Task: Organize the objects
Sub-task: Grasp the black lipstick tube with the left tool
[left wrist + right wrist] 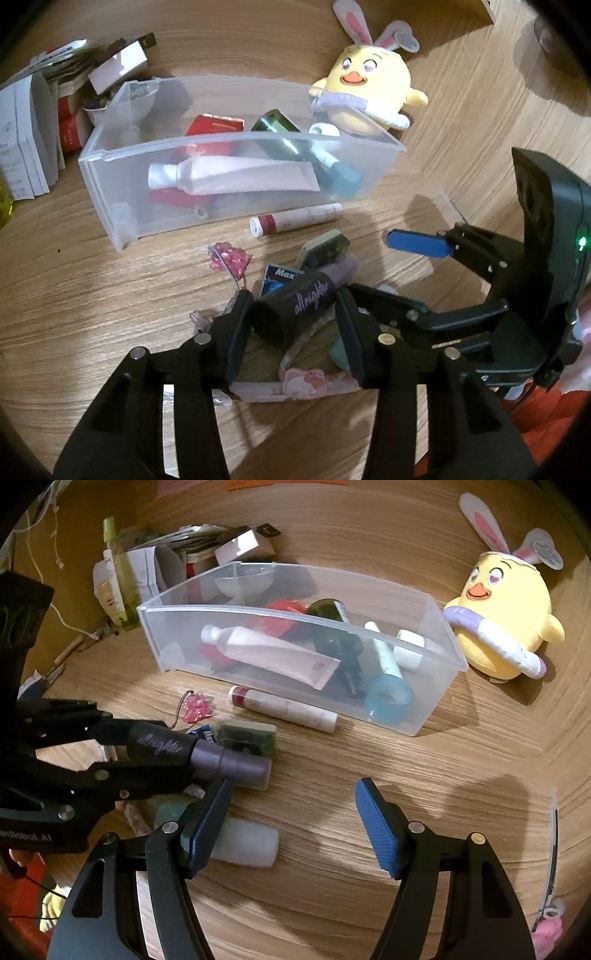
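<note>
bin (pixel 110 173) already has tubes in it, left gripper (pixel 291 314) clamped on the black spray bottle (pixel 295 308), right gripper (pixel 291 825) wide and empty, loose pile still outside.

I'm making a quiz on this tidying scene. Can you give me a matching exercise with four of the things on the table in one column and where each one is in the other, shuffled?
Things:
1. black spray bottle
2. pink tube
3. white stick with red band
4. yellow chick toy

Places:
A. lying inside the clear bin
B. on the table just outside the bin's end
C. between the fingers of the left tool
D. on the table along the bin's front wall

Pairs: 1-C, 2-A, 3-D, 4-B
</note>
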Motion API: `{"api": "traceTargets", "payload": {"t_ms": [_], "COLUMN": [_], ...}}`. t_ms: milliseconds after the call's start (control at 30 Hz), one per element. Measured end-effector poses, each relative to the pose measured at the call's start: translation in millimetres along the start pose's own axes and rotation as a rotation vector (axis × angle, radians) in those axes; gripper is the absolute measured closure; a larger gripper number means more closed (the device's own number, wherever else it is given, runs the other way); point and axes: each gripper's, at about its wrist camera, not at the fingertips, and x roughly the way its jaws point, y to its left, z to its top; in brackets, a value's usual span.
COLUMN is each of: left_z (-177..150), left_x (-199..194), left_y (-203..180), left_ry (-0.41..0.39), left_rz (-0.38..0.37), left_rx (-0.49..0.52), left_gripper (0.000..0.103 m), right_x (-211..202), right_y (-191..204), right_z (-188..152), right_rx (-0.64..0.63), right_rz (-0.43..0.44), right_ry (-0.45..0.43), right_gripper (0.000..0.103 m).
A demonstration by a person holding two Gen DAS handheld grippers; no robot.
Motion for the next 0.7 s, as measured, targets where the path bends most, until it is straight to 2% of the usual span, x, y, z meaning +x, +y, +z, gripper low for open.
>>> {"api": "traceTargets", "payload": {"t_ms": [100, 167, 233, 467, 700], "left_z": [1.0, 2.1, 2.1, -0.7, -2.2], "left_x": [-6.6, -10.8, -16.9, -27.1, -53.3], "left_y": [3.1, 5.6, 8.4, 21.6, 28.3], "left_ry": [-0.027, -0.038, -0.049, -0.064, -0.134], "left_rz": [0.006, -0.007, -0.005, 0.013, 0.044], "left_rx": [-0.011, -0.019, -0.022, -0.049, -0.061], "left_gripper": [0.059, 0.068, 0.072, 0.074, 0.078], "right_x": [-1.6, -4.5, -6.5, -7.3, 0.1], "right_y": [0.4, -2.8, -5.6, -6.2, 0.3], "right_z": [0.3, 1.6, 3.8, 12.4, 21.0], "right_rx": [0.005, 0.024, 0.037, 0.059, 0.076], "right_rz": [-0.005, -0.004, 0.001, 0.011, 0.039], "right_ry": [-0.004, -0.011, -0.018, -0.032, -0.029], "right_gripper": [0.037, 0.037, 0.037, 0.037, 0.037]}}
